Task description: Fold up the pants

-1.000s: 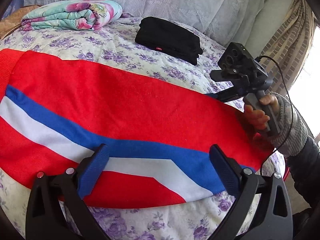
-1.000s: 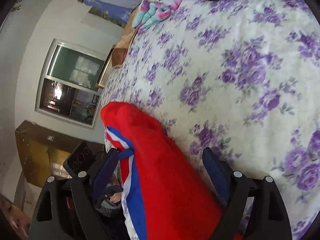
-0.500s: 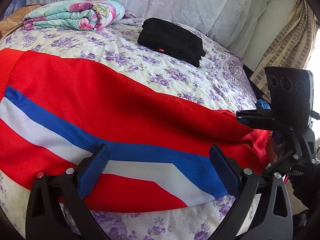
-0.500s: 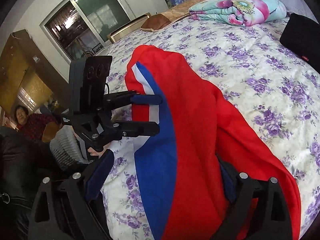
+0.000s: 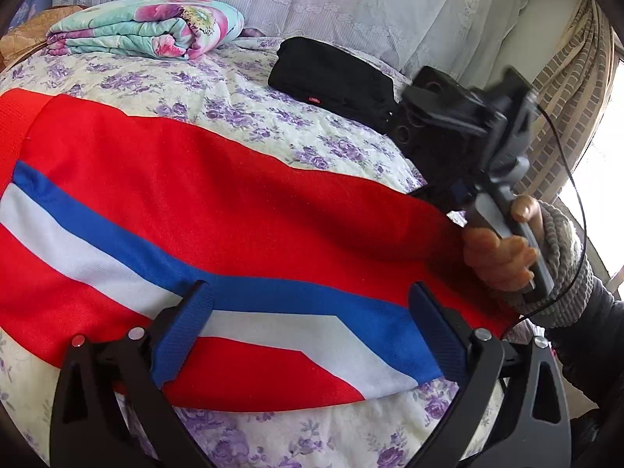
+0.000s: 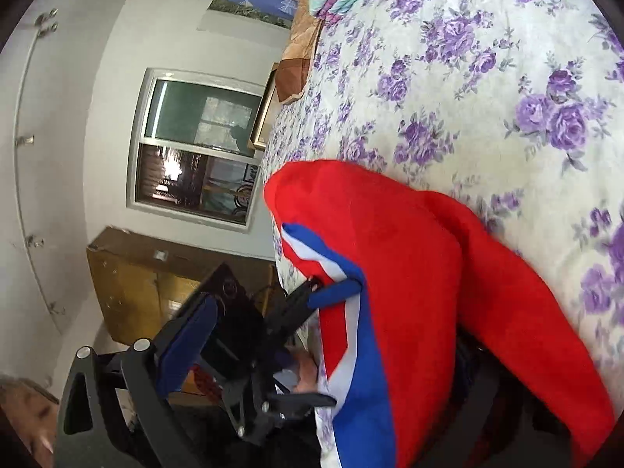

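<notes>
Pants of bright red knit with a blue and white side stripe (image 5: 218, 234) lie stretched across the bed's white sheet printed with purple flowers (image 5: 241, 109), their near hem running just inside the mattress edge in front of me. My left gripper (image 5: 312, 323) hovers over that hem with its blue pads spread wide, the stripe between them but neither pad pressing on it. My right gripper (image 6: 323, 335) is at the pants' right end; its jaws have just been opening and now stand fully apart, with a raised hump of the red cloth between them, though the far pad is buried behind the fabric so I cannot be sure it is clear of it. Beyond the pants the sheet is open up to a folded black garment (image 5: 331, 78) and a folded floral turquoise quilt (image 5: 148, 29), both well apart from the pants near the pillows.
</notes>
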